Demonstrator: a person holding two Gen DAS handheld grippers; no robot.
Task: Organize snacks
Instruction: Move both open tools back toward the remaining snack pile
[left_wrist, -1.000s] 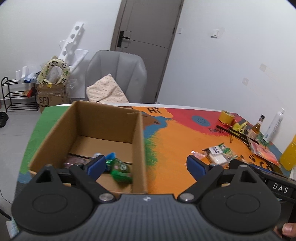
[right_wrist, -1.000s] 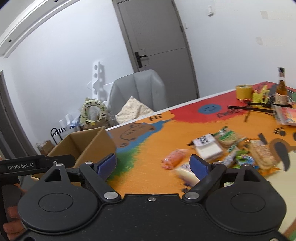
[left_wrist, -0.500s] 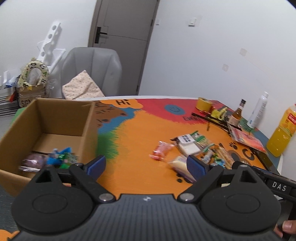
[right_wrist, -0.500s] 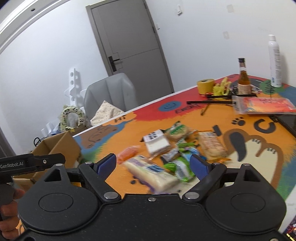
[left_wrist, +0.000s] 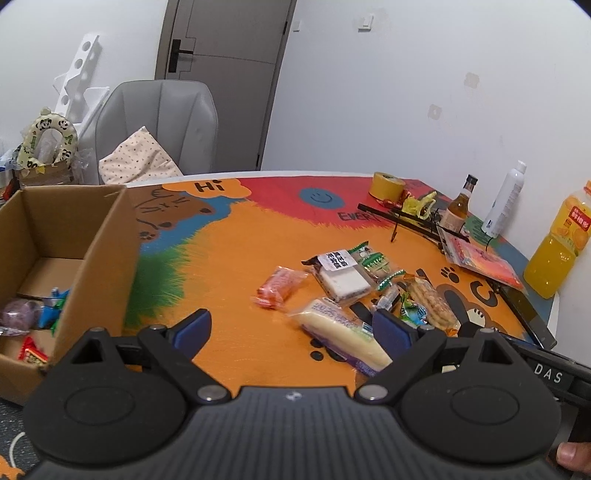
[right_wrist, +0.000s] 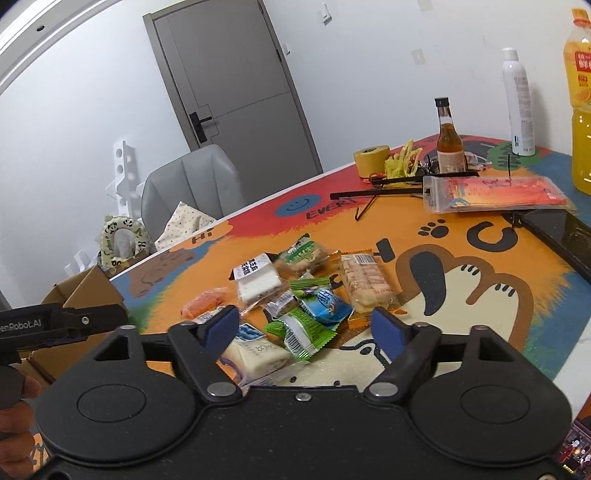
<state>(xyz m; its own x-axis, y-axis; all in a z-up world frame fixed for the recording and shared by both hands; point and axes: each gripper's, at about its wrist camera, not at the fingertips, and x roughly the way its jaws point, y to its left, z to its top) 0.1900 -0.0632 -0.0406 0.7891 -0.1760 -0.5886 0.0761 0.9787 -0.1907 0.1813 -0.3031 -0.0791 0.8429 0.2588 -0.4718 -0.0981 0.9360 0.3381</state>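
Left gripper (left_wrist: 291, 328): jaws wide, holding nothing.
Right gripper (right_wrist: 304, 326): jaws closing, nothing pinched.
Loose wrapped snacks (right_wrist: 314, 288): mid colourful table mat (left_wrist: 236, 258); the pale long packet (right_wrist: 255, 354) is partly hidden behind a blue pad.
Brown cardboard box (left_wrist: 96, 236): mat's left edge, cut off.

Home room: grey door (left_wrist: 221, 74), armchair (left_wrist: 162, 122), cartoon-print table (left_wrist: 258, 236) (snack-strewn).

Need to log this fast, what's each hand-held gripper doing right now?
Left hand-held gripper: open, holding nothing.
Right hand-held gripper: jaws closing, nothing gripped yet; green snack packet lies between them.
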